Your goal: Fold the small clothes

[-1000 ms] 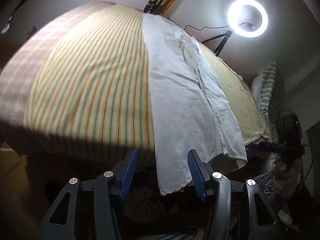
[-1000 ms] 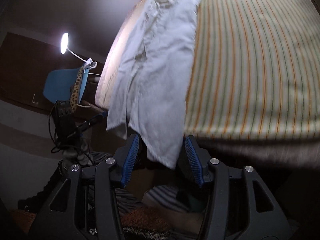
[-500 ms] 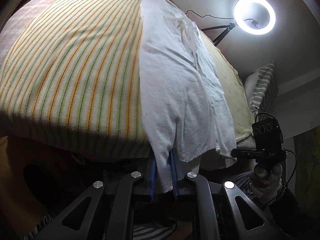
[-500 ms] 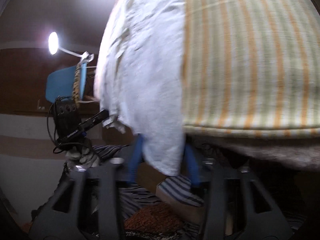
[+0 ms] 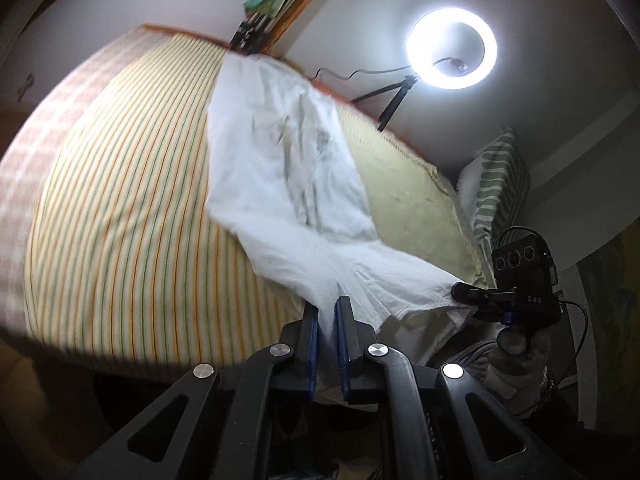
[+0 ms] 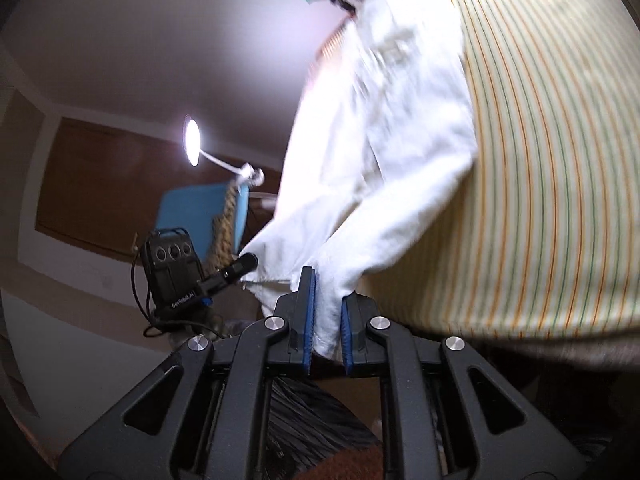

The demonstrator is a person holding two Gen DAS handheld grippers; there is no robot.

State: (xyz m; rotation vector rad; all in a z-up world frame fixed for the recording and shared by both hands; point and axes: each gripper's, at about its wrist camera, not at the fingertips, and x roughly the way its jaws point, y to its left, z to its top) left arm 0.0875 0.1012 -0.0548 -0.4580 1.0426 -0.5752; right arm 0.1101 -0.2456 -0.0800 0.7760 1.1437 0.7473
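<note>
Both tongs — left, right still closing — pinch the white garment's near hem; next, carry it toward twelve o'clock over the bed — evenly.

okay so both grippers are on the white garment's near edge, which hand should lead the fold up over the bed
Left, marginally. The left gripper is pinched tight on the white garment. The right gripper is closing with cloth between its fingers; its view is blurred.
</note>
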